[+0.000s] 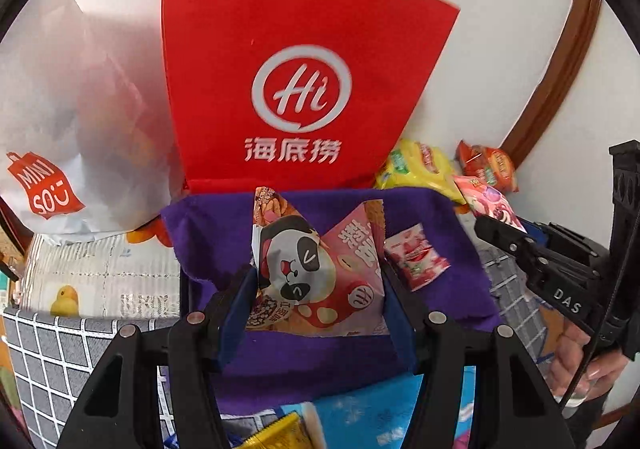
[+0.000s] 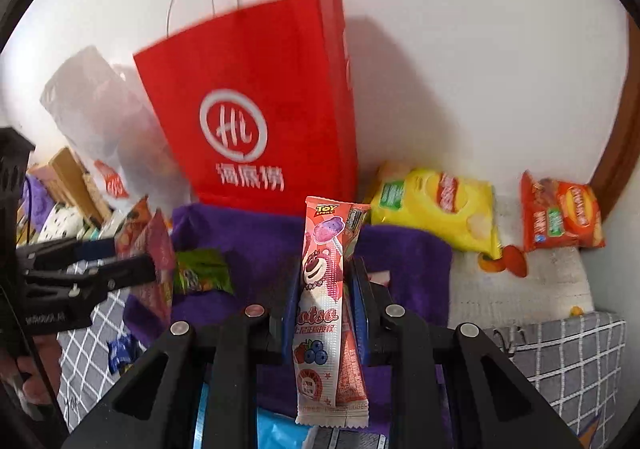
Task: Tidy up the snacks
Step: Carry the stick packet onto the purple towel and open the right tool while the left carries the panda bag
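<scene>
Panda snack pouch [image 1: 320, 273]: light, crinkly, air-filled film; held upright by its side edges in the left claw [image 1: 318, 289], jaws part open and pressing it.
Lollipop packet [image 2: 326, 313]: thin, slippery, likely fragile inside; right claw [image 2: 320, 313] nearly closed, pinching its middle.
Place: above the purple cloth [image 2: 404, 249].
Beyond: red paper bag [image 1: 304, 61] stands far, at the wall; yellow chip bag [image 2: 436, 205] lies right.

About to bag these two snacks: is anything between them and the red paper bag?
Nothing visible. The panda snack packet in the left tool and the lollipop packet in the right tool face the red paper bag across bare purple cloth. Its opening is out of view.
</scene>
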